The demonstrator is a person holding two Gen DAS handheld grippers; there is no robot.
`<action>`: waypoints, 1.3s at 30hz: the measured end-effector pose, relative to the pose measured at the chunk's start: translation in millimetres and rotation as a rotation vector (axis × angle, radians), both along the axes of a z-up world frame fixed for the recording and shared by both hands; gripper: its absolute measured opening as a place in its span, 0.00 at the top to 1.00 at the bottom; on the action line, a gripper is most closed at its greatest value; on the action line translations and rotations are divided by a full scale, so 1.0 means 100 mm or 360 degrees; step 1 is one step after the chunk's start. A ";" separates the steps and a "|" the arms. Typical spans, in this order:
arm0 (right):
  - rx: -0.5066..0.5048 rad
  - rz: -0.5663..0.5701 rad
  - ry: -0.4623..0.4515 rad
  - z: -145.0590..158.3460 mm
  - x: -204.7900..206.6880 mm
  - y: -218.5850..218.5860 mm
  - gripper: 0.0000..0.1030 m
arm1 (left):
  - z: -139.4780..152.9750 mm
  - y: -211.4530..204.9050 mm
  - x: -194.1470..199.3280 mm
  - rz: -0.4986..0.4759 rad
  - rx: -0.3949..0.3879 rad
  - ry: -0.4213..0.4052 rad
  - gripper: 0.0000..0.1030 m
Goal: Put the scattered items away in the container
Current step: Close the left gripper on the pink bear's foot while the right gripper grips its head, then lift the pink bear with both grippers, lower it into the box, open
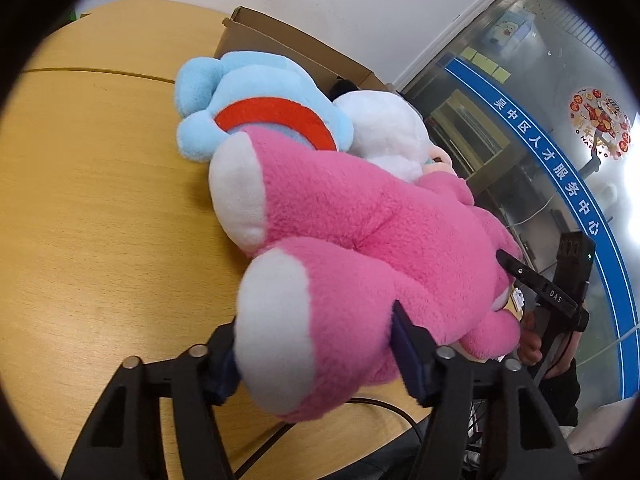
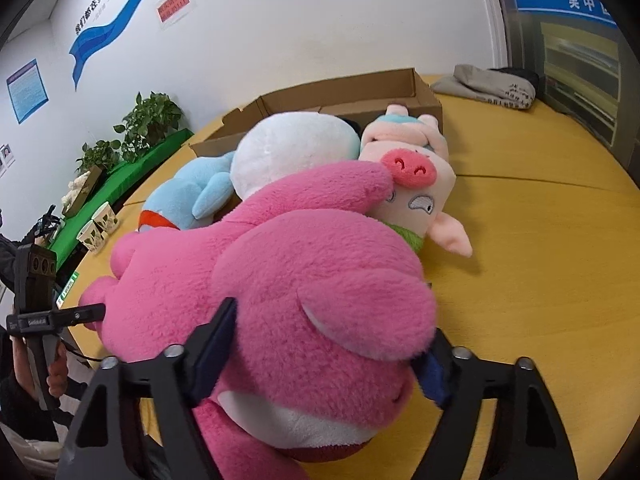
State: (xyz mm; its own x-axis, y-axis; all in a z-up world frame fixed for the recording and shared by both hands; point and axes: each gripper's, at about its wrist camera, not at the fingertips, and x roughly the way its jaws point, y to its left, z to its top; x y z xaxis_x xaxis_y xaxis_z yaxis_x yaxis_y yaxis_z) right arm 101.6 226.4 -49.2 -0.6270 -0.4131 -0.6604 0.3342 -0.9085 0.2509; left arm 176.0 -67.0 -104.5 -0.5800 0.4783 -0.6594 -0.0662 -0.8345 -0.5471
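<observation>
A big pink plush bear (image 1: 360, 232) lies on the round wooden table (image 1: 100, 200). My left gripper (image 1: 320, 356) is shut on its foot, with a blue-padded finger on each side. My right gripper (image 2: 328, 344) is shut on the bear's head (image 2: 320, 288). Behind the bear lie a blue and white plush (image 1: 248, 96) with a red band, also in the right wrist view (image 2: 208, 192), and a pig plush (image 2: 416, 184). An open cardboard box (image 2: 352, 92) stands behind them, also in the left wrist view (image 1: 280, 44). The right gripper shows in the left wrist view (image 1: 532, 280).
A grey folded cloth (image 2: 492, 84) lies at the table's far right edge. Paper cups (image 2: 98, 228) and potted plants (image 2: 140, 128) stand on a green ledge at left. A glass wall (image 1: 540, 140) is right of the table. A black cable (image 1: 360, 408) runs over the near edge.
</observation>
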 end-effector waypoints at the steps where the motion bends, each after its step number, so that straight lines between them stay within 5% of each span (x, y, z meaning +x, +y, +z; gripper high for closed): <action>1: -0.0027 -0.0003 0.0016 0.03 0.04 0.03 0.38 | 0.02 0.00 0.00 -0.0001 -0.0002 0.0000 0.49; 11: -0.0089 0.0002 0.0189 0.44 0.13 0.04 0.54 | 0.51 -0.02 -0.03 -0.0043 0.0024 0.0145 0.61; 19: -0.0166 0.0020 0.0454 1.18 -0.22 0.02 0.54 | 1.46 -0.13 -0.66 -0.0109 -0.0049 0.0514 0.61; 24: -0.0162 0.0025 0.0501 1.52 -1.15 -0.01 0.54 | 1.80 -0.28 -1.73 -0.0176 -0.0162 0.0642 0.61; 28: -0.0148 -0.0002 0.0454 1.66 -2.27 -0.01 0.54 | 1.83 -0.44 -3.02 -0.0169 -0.0195 0.0625 0.61; 33: -0.0070 -0.0032 0.0309 1.54 -3.69 -0.12 0.54 | 1.52 -0.42 -4.26 -0.0141 -0.0224 0.0464 0.61; 39: 0.0069 -0.0022 0.0047 0.74 -4.87 -0.22 0.54 | 0.67 -0.27 -5.26 -0.0135 -0.0304 0.0143 0.61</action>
State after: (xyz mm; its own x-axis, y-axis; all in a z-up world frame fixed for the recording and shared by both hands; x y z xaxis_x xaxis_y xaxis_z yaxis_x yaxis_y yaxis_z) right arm -385.9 204.5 24.3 -0.6521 -0.3755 -0.6586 0.3280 -0.9229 0.2015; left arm -349.8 -93.9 -37.6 -0.6035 0.3992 -0.6902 -0.1821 -0.9118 -0.3681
